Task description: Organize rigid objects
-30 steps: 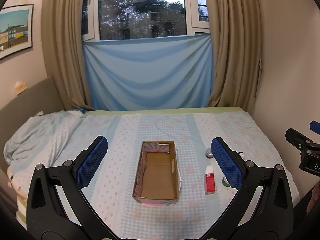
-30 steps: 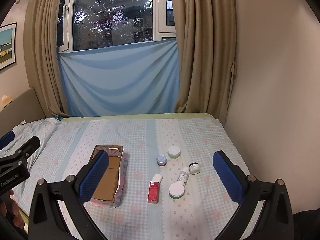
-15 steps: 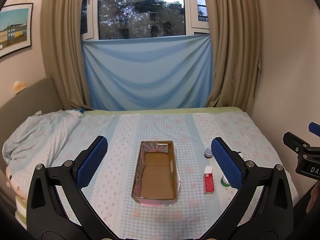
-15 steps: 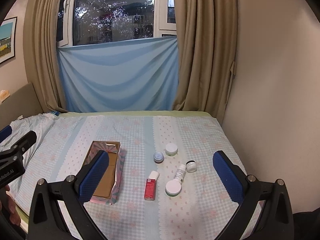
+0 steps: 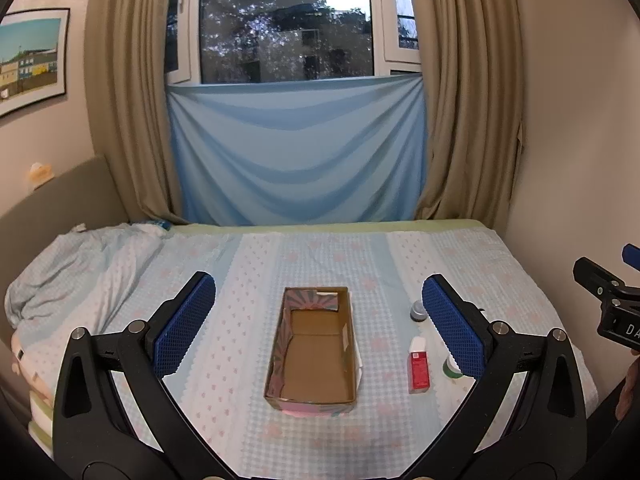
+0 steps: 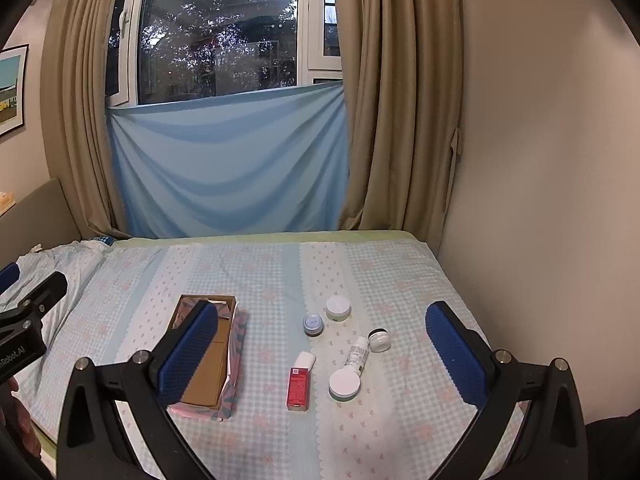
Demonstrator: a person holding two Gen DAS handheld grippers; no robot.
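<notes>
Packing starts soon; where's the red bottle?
In the right wrist view, the red bottle lies on the bed, between the cardboard box and a white-lidded jar.

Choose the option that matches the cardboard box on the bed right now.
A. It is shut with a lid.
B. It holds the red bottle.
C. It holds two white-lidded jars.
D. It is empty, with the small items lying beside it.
D: the cardboard box shows only its bare brown floor, while the red bottle and the jars lie on the bedsheet to its right.
</notes>
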